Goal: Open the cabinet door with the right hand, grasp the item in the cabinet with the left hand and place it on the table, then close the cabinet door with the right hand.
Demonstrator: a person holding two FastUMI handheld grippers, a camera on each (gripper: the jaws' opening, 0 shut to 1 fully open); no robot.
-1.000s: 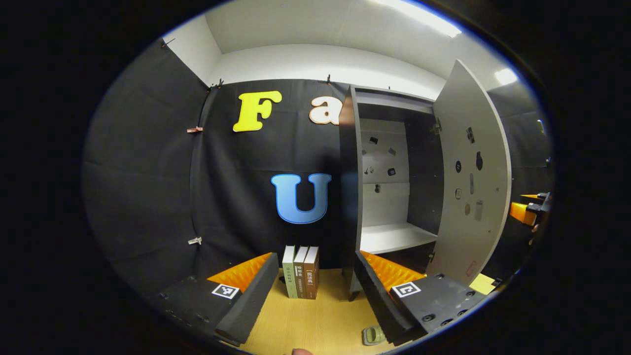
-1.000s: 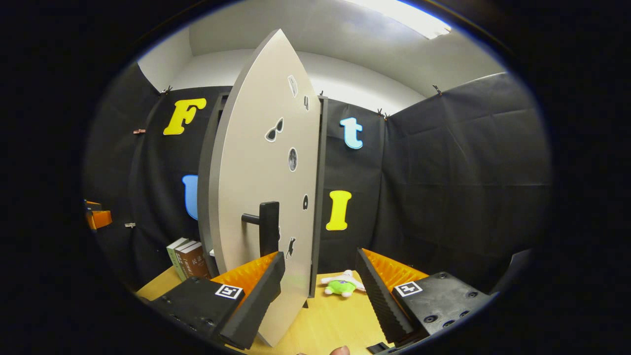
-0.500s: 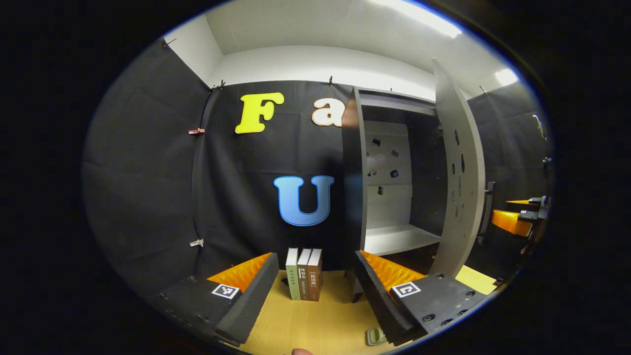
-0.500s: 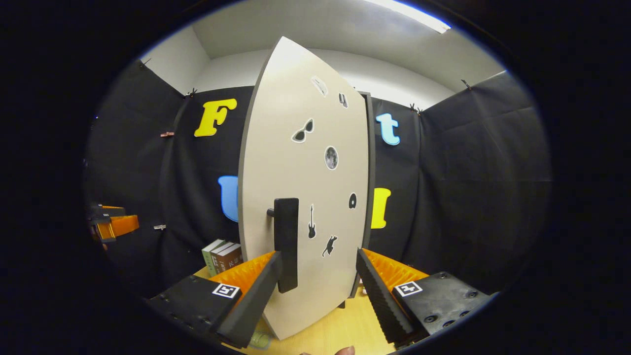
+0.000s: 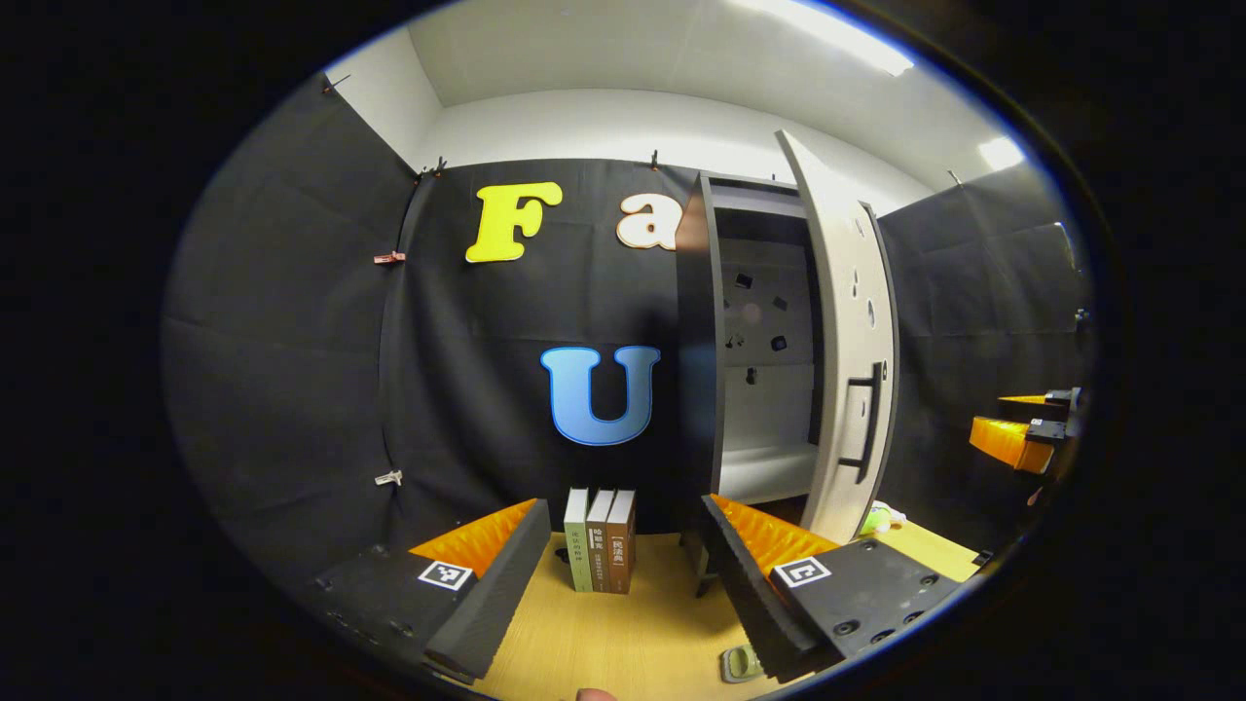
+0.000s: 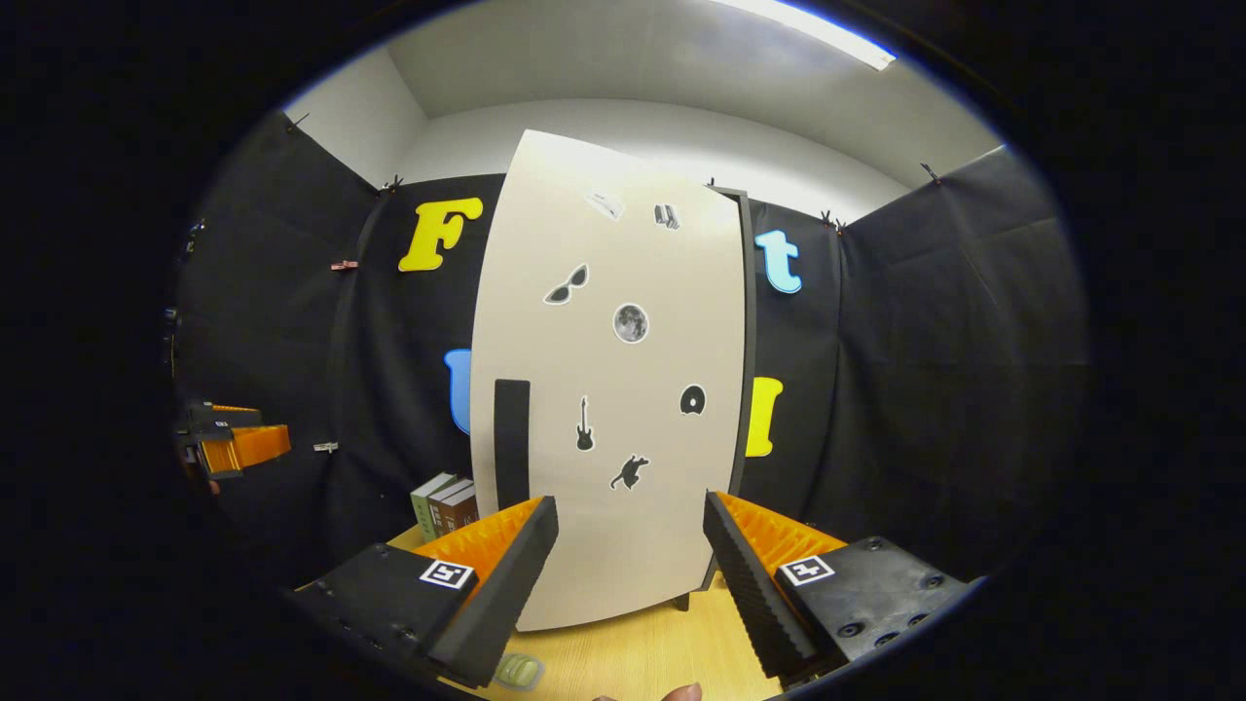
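The grey cabinet (image 5: 696, 389) stands at the back of the wooden table (image 5: 623, 633). Its pale door (image 6: 623, 389), dotted with stickers, stands a narrow gap from shut. The door's dark handle (image 6: 511, 443) sits on its left side, and also shows as the handle (image 5: 866, 419). My right gripper (image 6: 631, 501) is open right in front of the door's lower half, with nothing between the fingers. My left gripper (image 5: 623, 506) is open and empty above the table. A small pale green item (image 5: 740, 664) lies on the table by its right finger. The cabinet shelf (image 5: 769, 472) looks bare.
Three books (image 5: 599, 540) stand upright on the table left of the cabinet. A green plush toy (image 5: 876, 516) lies right of the cabinet. The right gripper (image 5: 1022, 433) shows far right in the left gripper view, and the left gripper (image 6: 229, 448) far left in the right gripper view.
The door has swung from wide open to nearly shut, and my right gripper has followed it round. The left gripper has barely moved.
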